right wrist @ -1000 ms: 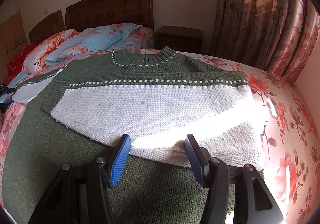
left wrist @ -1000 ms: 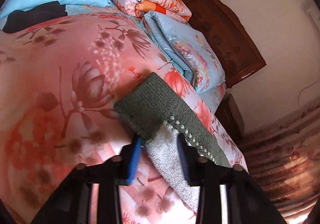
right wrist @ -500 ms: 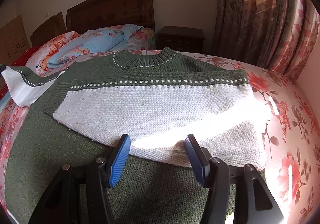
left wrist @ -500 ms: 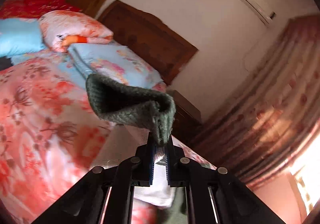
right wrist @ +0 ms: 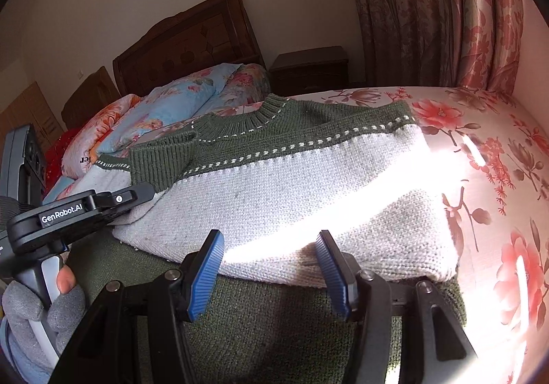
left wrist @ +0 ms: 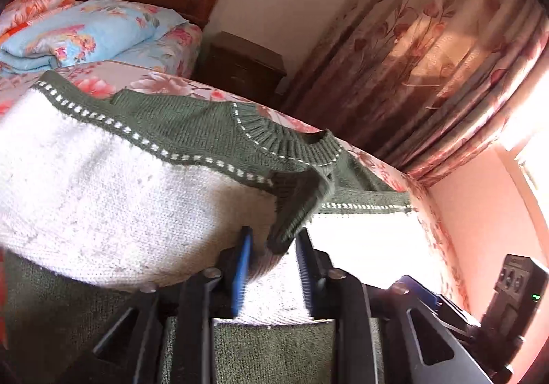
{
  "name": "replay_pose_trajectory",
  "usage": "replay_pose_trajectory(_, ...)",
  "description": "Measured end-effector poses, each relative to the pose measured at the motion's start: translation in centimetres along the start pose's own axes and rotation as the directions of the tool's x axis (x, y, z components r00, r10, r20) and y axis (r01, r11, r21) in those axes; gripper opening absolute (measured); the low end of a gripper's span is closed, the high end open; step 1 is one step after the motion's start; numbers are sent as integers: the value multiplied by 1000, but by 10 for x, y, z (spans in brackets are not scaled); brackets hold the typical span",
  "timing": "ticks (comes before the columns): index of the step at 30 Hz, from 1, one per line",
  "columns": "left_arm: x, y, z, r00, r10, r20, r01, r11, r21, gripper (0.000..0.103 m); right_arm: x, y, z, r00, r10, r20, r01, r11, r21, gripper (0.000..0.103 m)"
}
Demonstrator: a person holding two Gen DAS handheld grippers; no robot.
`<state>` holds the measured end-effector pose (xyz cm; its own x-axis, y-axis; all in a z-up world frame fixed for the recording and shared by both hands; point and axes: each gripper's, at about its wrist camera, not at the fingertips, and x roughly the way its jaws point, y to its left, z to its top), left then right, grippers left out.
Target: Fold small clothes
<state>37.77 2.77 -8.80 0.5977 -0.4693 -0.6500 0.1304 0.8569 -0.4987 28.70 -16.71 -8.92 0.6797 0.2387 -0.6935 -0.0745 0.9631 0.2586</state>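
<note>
So the green and white knit sweater [right wrist: 284,185] is lying flat on the floral bedspread [right wrist: 487,150], neckline toward the wooden headboard [right wrist: 192,37], with the right sleeve already folded over the white chest band. The left sleeve [left wrist: 85,185] is draped across the body too, and its ribbed green cuff [left wrist: 298,209] hangs right at the tips of the left gripper [left wrist: 272,246]. From the left wrist view the blue pads stand apart with the cuff and some white knit between them, and I honestly can't tell whether they're pinching the fabric or just sitting around it.

The right gripper [right wrist: 271,264] hovers at the lower edge of the folded white part, over the green hem area. Its jaws are spread wide, they've just closed in a touch, and nothing is caught between them.

In the right wrist view you can see a gloved hand [right wrist: 41,308] holding the left gripper's handle at the left side. Blue floral pillows [right wrist: 171,106] sit by the headboard, a dark nightstand [right wrist: 308,68] next to the curtains [right wrist: 446,13].
</note>
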Motion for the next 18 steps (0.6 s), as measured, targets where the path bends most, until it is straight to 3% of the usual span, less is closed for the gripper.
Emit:
replay_pose_trajectory(2,-14,3,4,1000,14,16,-14,1000,9,103,-1,-1,0,1000,4,-1,-4,1000,3,56)
replay_pose_trajectory(4,-43,12,4,995,38,89,-39,999,8,103,-1,1,-1,1000,8,2,-8,1000,6,56)
replay_pose_trajectory(6,-80,27,-5,975,118,189,-114,993,-33,103,-3,0,-1,1000,14,5,-14,1000,11,56)
replay_pose_trajectory(7,-96,36,-11,955,177,240,-165,984,-69,103,-2,0,-1,1000,16,4,-16,1000,12,56)
replay_pose_trajectory(10,-132,75,-32,862,394,320,-330,914,-236,103,-6,-1,-2,999,31,10,-31,999,9,56)
replay_pose_trajectory(12,-139,105,-39,835,479,270,-380,858,-346,103,-10,-2,-3,998,58,26,-59,998,6,56)
replay_pose_trajectory(13,-138,119,-40,838,492,238,-378,836,-397,103,-13,0,-3,997,70,40,-70,998,3,56)
replay_pose_trajectory(15,-134,140,-44,864,464,195,-334,818,-468,103,-20,1,-4,994,92,64,-92,996,-4,56)
replay_pose_trajectory(16,-130,142,-45,867,461,190,-332,817,-472,103,-22,1,-4,993,97,71,-97,995,-6,56)
replay_pose_trajectory(18,-126,132,-44,856,478,197,-364,827,-429,103,-23,1,-3,992,99,74,-99,995,-8,56)
